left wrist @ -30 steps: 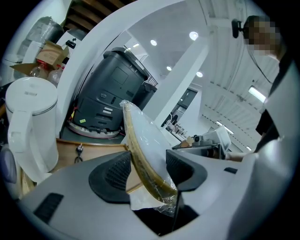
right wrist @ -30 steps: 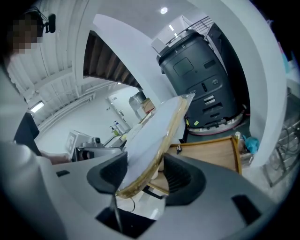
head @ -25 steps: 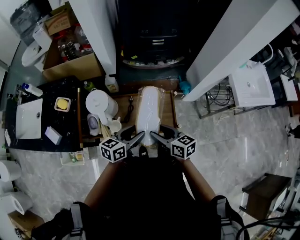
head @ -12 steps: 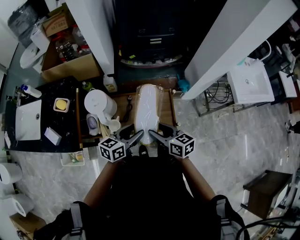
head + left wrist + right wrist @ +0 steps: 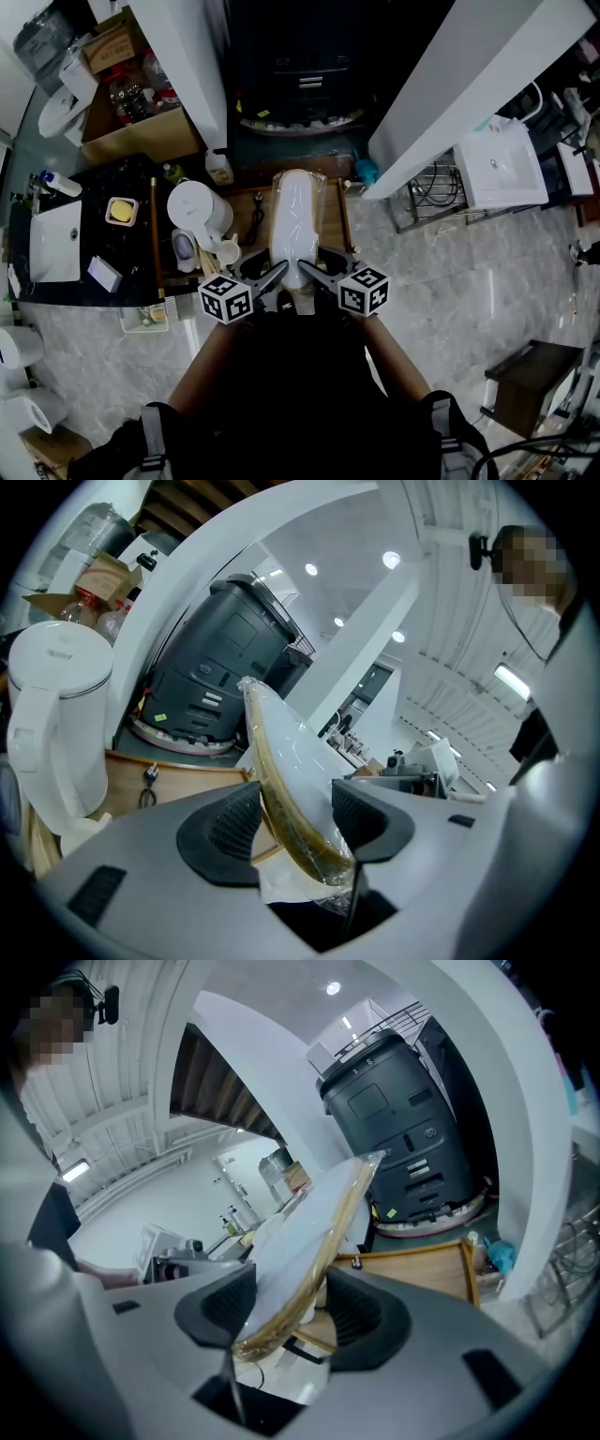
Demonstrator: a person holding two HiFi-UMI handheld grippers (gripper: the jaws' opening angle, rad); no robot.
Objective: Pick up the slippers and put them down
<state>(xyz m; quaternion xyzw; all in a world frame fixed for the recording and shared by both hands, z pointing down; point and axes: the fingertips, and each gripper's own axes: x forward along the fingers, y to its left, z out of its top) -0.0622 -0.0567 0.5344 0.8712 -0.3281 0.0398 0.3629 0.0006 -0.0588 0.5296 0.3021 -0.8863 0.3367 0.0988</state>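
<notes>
A pair of white slippers [image 5: 295,220] wrapped in clear plastic is held flat above a wooden stand [image 5: 246,208], long end pointing away from me. My left gripper [image 5: 280,273] pinches the near end from the left, and my right gripper [image 5: 308,271] pinches it from the right. In the left gripper view the slippers [image 5: 278,752] show edge-on, with their tan sole rim running between the pads of the left gripper [image 5: 294,823]. The right gripper view has the same pack [image 5: 314,1227] clamped in the right gripper [image 5: 289,1311].
A white kettle [image 5: 197,208] and a cup [image 5: 228,251] stand left of the slippers. Further left lies a black counter [image 5: 103,246] with a white basin [image 5: 56,239]. A dark machine [image 5: 300,84] stands ahead, a wire rack [image 5: 433,195] and another basin [image 5: 502,169] to the right.
Both grippers keep the same hold on the slippers pack. Only the head view has shifted very slightly.
</notes>
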